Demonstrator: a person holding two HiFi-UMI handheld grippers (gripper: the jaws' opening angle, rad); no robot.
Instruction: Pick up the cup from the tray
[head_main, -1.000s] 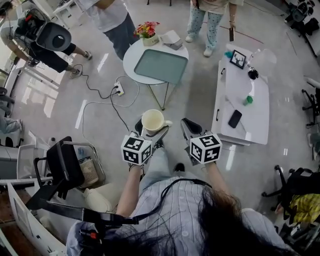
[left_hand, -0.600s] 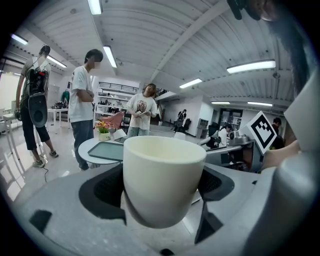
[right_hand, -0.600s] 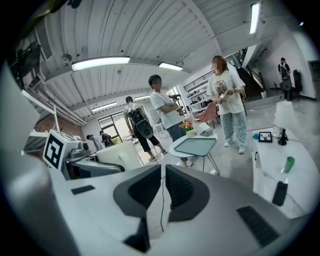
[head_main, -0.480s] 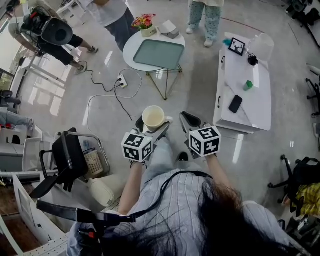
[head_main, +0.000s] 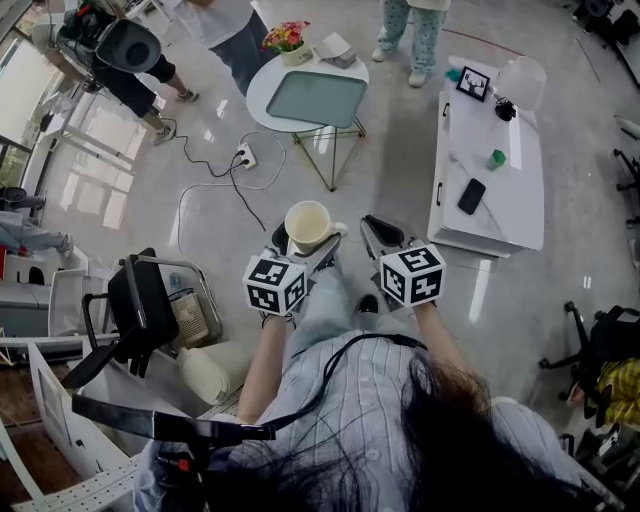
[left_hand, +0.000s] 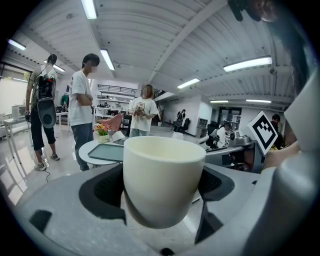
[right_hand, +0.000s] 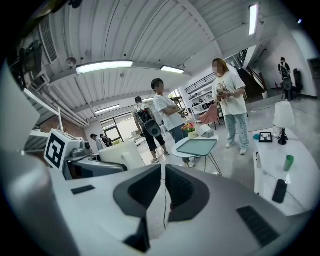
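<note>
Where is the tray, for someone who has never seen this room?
Look for the round white table near the standing people. On it, beside a flower pot, lies the tray: flat, grey-green, far larger than anything else there.

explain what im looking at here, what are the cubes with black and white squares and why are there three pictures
There is no robot here. A person holds a two-jaw hand tool in each hand, and the marked cubes are parts of those tools. The top-down picture comes from a camera on the person's head. The other two come from cameras riding on each tool, looking along its jaws. The left gripper is clamped on a cream cup, held in the air. The right gripper is shut with nothing in it. Farther off, a round table carries a green tray and flowers. A long white table holds a phone.
</note>
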